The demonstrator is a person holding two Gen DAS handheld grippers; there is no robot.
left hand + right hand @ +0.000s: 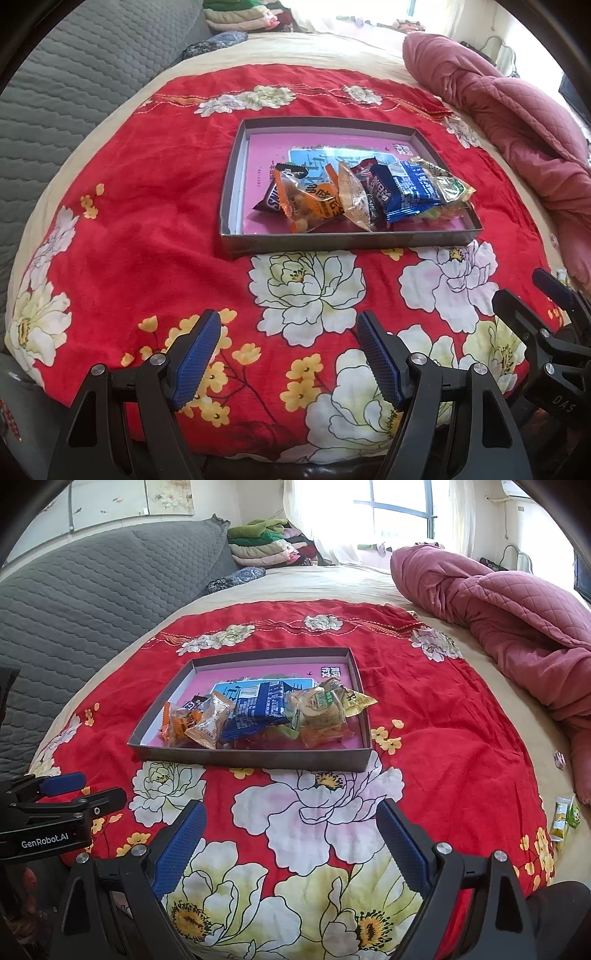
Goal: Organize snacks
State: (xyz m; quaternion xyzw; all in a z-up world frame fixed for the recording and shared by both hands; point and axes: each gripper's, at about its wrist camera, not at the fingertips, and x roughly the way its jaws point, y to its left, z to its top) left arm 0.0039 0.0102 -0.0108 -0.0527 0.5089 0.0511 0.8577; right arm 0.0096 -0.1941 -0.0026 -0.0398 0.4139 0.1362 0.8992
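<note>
Red floral blanket point(155, 206) spread over bed. Grey shallow box point(332, 242) sits mid-blanket, toward far edge. Snack packets point(362, 195) heaped along box's near wall: orange, clear, blue, green-yellow. Few loose packets point(563, 821) at blanket's right edge. Left gripper point(288, 354) jaws wide apart, empty, above near edge. Right gripper point(291, 845) same, empty.

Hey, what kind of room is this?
Most likely a bedroom: a bed under a red floral blanket, a bunched pink quilt, and folded clothes stacked near the window.
</note>
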